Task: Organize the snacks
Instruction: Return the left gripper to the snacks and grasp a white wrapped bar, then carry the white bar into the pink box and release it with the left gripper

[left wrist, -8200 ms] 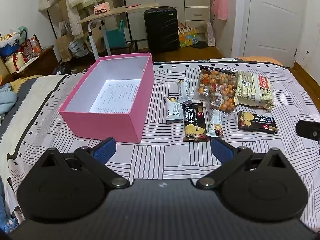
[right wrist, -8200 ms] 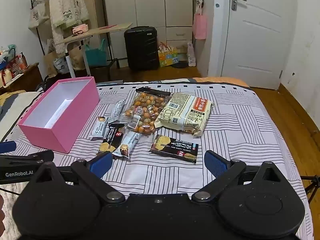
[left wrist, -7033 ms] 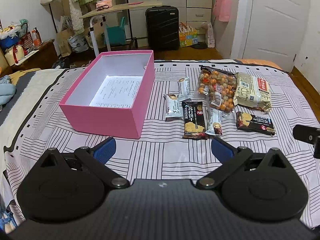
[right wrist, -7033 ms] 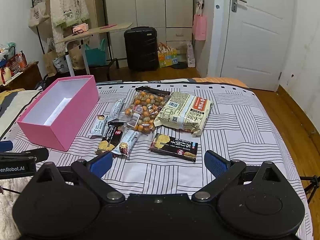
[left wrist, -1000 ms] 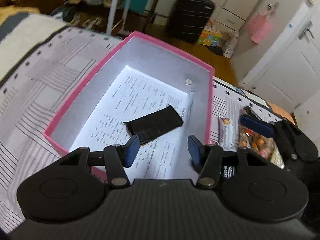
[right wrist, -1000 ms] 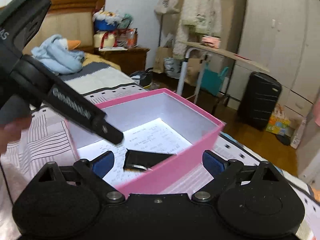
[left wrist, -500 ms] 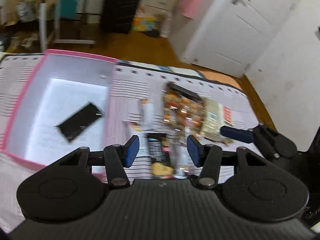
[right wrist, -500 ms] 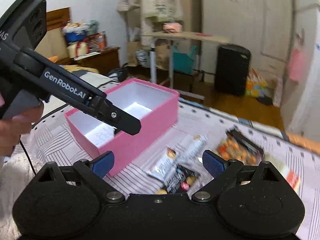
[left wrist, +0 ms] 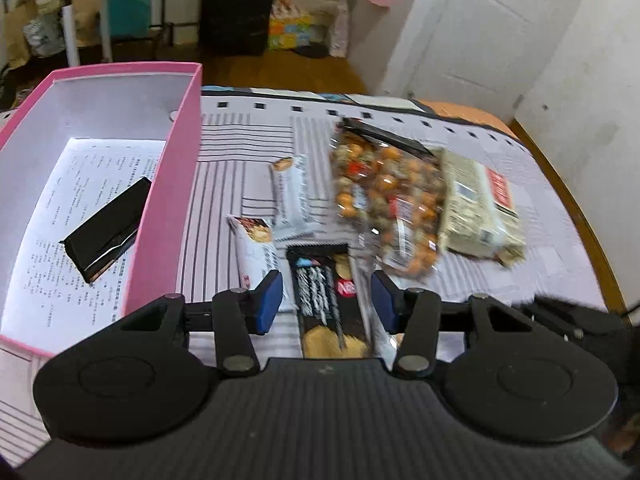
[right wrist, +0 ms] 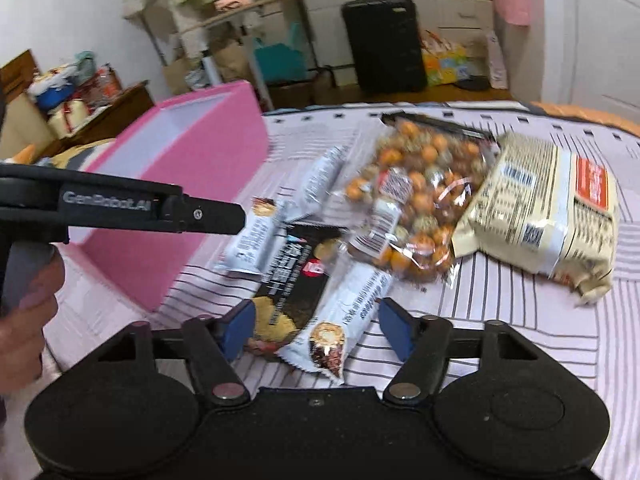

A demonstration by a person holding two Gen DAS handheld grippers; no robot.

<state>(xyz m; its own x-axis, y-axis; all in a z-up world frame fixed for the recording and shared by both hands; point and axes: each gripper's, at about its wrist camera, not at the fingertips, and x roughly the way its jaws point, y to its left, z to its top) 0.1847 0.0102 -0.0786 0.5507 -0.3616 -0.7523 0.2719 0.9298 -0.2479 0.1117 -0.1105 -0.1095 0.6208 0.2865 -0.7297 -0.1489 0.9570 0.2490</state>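
An open pink box (left wrist: pixel 168 208) stands on the striped bed at the left, and one black snack pack (left wrist: pixel 106 236) lies inside it. My left gripper (left wrist: pixel 326 302) hovers over a black biscuit pack (left wrist: pixel 328 292). Its jaws are closing, the pack lies between the pads, and no pad presses on it. My right gripper (right wrist: pixel 316 332) is over a white snack bar (right wrist: pixel 348 308) beside that same black biscuit pack (right wrist: pixel 296 276). Its jaws are closing too, with the bar between them and untouched.
Two more white bars (left wrist: pixel 290 196) (left wrist: pixel 256 248), a clear bag of orange nuts (left wrist: pixel 388 196) and a beige pack (left wrist: pixel 480 204) lie to the right of the box. A hand (right wrist: pixel 24 312) holds the left tool. A suitcase, a desk and a door stand beyond the bed.
Both grippers swung from over the pink box to the snacks on the bed and came lower. The right jaws narrowed a lot, the left a little.
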